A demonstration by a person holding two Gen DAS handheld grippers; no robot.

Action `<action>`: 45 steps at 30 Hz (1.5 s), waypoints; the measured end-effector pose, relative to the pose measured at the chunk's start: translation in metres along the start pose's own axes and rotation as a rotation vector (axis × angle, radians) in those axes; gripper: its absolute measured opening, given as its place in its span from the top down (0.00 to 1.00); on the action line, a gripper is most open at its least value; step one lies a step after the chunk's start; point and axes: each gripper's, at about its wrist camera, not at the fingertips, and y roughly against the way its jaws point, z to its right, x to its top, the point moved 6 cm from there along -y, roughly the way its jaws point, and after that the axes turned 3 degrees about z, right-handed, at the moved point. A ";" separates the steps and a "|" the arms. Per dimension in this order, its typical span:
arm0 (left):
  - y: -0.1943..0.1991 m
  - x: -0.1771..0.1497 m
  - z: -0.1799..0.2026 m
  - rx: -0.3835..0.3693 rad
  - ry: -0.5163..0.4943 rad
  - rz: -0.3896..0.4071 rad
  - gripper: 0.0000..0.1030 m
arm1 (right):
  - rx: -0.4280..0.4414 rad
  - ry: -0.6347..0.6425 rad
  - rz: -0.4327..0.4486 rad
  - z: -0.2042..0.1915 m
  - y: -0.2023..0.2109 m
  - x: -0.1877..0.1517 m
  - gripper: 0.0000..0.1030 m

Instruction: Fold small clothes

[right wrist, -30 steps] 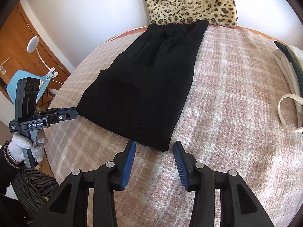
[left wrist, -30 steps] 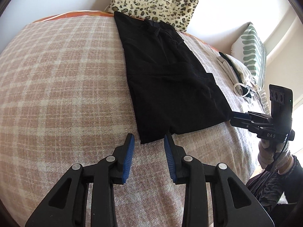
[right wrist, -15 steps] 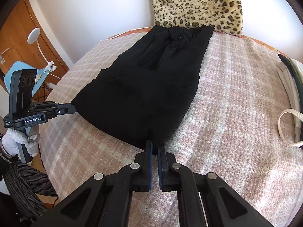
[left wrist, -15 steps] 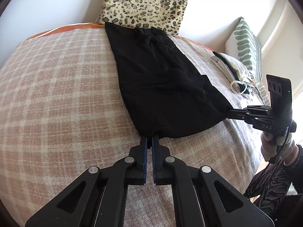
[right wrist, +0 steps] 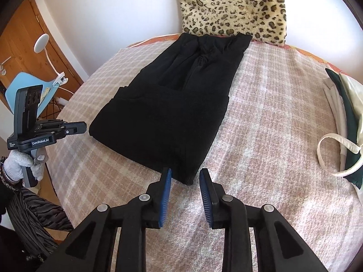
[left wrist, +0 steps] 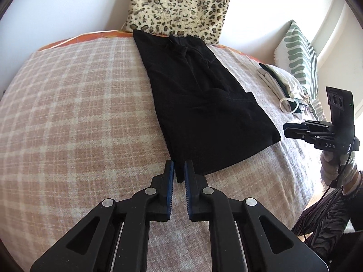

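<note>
Both claws were pinched shut on the near corners of the black garment half a second ago; now each has let go, and the hem lies slack on the bed.

Largest first: the bed's plaid blanket (left wrist: 74,117) carries everything, and the leopard-print cushion (right wrist: 233,4) stands at its far edge against the wall. The black garment (right wrist: 172,104), seemingly shorts or a skirt, lies flat along the middle of the blanket. Its long axis runs away from the person, with the gathered waistband at the cushion and the wide hem nearest the claws. Spread this way, both hem corners are within reach, 1 for each hand, which probably explains the pull that flattened it. A small pile of pale and dark green clothes (right wrist: 340,122) waits at the right side of the bed.

The left claw (left wrist: 179,174) stands slightly apart around the left hem corner, the cloth between the pads but not clamped. The right claw (right wrist: 185,179) is wider apart, straddling the right corner. Folding proper has likely not begun.
</note>
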 end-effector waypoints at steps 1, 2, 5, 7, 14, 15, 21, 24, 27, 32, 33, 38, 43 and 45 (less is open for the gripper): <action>0.002 0.006 -0.001 -0.002 0.006 0.013 0.90 | -0.001 -0.012 0.019 0.003 0.003 0.004 0.73; 0.004 0.012 -0.002 0.000 0.011 0.030 0.89 | -0.006 -0.024 0.033 0.006 0.005 0.009 0.72; 0.004 0.027 -0.006 0.012 0.018 0.056 0.89 | -0.026 -0.037 0.059 0.013 0.006 0.020 0.70; 0.002 0.036 -0.010 0.018 0.031 0.074 0.77 | -0.037 -0.037 0.076 0.015 0.004 0.028 0.70; -0.010 0.060 -0.022 0.003 0.076 0.095 0.58 | -0.040 -0.057 0.093 0.023 -0.010 0.050 0.69; -0.012 0.062 -0.024 -0.006 0.092 0.094 0.58 | -0.032 -0.072 0.094 0.026 -0.012 0.053 0.69; -0.028 0.077 -0.045 -0.035 0.195 0.077 0.58 | 0.024 -0.201 0.094 0.051 -0.023 0.070 0.66; -0.038 0.087 -0.054 -0.039 0.225 0.066 0.58 | 0.018 -0.208 0.095 0.059 -0.028 0.079 0.64; -0.051 0.101 -0.065 -0.047 0.242 0.062 0.58 | 0.008 -0.204 0.093 0.066 -0.034 0.088 0.58; -0.073 0.130 -0.077 -0.055 0.241 0.064 0.58 | -0.004 -0.185 0.093 0.076 -0.045 0.111 0.58; -0.079 0.136 -0.079 -0.056 0.236 0.059 0.58 | -0.009 -0.177 0.095 0.079 -0.047 0.117 0.58; -0.105 0.171 -0.084 -0.052 0.211 0.051 0.58 | 0.005 -0.207 0.106 0.099 -0.065 0.151 0.58; -0.131 0.199 -0.093 -0.064 0.224 0.053 0.58 | 0.049 -0.280 0.092 0.126 -0.095 0.183 0.58; -0.142 0.208 -0.098 -0.065 0.228 0.049 0.58 | 0.062 -0.286 0.082 0.133 -0.107 0.194 0.58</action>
